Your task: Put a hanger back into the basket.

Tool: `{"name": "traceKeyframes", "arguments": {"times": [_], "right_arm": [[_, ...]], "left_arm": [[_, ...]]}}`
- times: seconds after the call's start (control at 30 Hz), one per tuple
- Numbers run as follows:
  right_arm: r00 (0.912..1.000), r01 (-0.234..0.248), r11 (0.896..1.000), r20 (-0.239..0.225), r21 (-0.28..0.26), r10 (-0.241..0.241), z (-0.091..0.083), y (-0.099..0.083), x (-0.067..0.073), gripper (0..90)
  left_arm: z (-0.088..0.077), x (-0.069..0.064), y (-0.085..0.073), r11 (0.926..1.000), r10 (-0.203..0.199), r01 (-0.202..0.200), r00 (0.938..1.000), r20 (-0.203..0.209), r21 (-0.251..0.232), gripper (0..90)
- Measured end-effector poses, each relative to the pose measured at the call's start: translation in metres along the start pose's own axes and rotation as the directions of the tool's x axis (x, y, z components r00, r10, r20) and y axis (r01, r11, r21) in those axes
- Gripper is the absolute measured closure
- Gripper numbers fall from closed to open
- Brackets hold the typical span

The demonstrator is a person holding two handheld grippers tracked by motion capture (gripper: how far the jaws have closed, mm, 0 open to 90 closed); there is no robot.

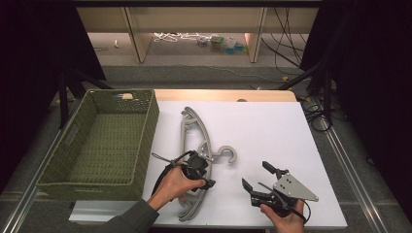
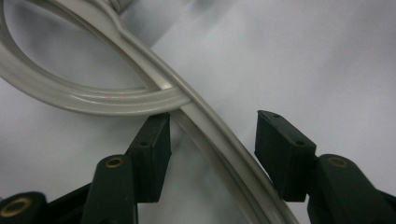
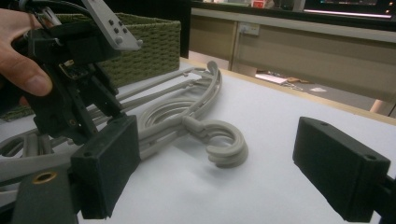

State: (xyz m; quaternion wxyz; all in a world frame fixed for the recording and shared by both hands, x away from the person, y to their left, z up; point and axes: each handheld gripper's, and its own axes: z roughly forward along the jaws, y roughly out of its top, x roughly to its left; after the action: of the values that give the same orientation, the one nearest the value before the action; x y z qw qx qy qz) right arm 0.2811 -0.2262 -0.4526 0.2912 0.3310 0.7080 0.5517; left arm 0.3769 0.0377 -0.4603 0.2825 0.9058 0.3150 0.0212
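A grey plastic coat hanger [image 1: 194, 127] lies flat on the white table top, its hook [image 1: 228, 154] pointing right. My left gripper [image 1: 200, 171] is down over the hanger's lower arm. In the left gripper view [image 2: 217, 149] its jaws straddle one bar of the hanger [image 2: 140, 98]; the left pad [image 2: 154, 144] sits right beside the bar and the right pad [image 2: 280, 154] stands clear of it. My right gripper [image 1: 254, 174] rests near the front edge, open and empty, facing the hook [image 3: 224, 144] from a short way off [image 3: 224, 173].
A green woven basket [image 1: 145, 141] stands empty at the table's left, close to the hanger's upper arm. White board [image 1: 272, 126] stretches right of the hanger. Beyond the far edge are wooden shelf legs and cables on the floor.
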Motion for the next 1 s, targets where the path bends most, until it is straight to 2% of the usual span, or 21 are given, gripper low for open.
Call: {"name": "traceKeyframes", "arguments": {"times": [0.4, 0.43, 0.63, 0.7, 0.87, 0.97, 1.0], "right_arm": [[1.0000, 0.002, 1.000, -0.003, -0.001, -0.002, 0.000, 0.000, 0.000, 15.4], [1.0000, 0.002, 1.000, -0.003, -0.001, -0.002, 0.000, 0.000, 0.000, 15.4], [1.0000, 0.007, 1.000, 0.003, 0.007, -0.007, 0.000, 0.000, 0.000, 15.5], [1.0000, 0.005, 1.000, 0.004, -0.002, -0.005, 0.000, 0.000, 0.000, 15.4], [1.0000, 0.006, 1.000, -0.006, 0.005, -0.006, 0.000, 0.000, 0.001, 15.4], [0.9999, 0.006, 1.000, -0.008, 0.008, -0.006, 0.000, 0.000, 0.001, 15.4], [0.9999, 0.006, 1.000, -0.008, 0.008, -0.006, 0.000, 0.000, 0.001, 15.4]], "left_arm": [[-0.002, 0.002, 0.000, 0.9995, -0.032, 0.032, 0.9995, 0.008, 0.007, 51.3], [-0.003, 0.004, 0.000, 0.9997, -0.025, 0.025, 0.9996, 0.008, 0.007, 51.3], [-0.007, 0.005, -0.001, 0.9988, -0.049, 0.049, 0.9987, 0.012, 0.009, 57.0], [-0.010, 0.006, -0.001, 0.9985, -0.055, 0.055, 0.9983, 0.018, 0.004, 57.2], [-0.023, 0.009, -0.003, 0.9990, -0.040, 0.040, 0.9988, 0.030, -0.016, 60.5], [-0.030, 0.012, -0.004, 0.9975, -0.051, 0.053, 0.9982, 0.030, -0.047, 61.5], [-0.031, 0.013, -0.004, 0.9970, -0.055, 0.057, 0.9976, 0.042, -0.052, 61.5]]}}
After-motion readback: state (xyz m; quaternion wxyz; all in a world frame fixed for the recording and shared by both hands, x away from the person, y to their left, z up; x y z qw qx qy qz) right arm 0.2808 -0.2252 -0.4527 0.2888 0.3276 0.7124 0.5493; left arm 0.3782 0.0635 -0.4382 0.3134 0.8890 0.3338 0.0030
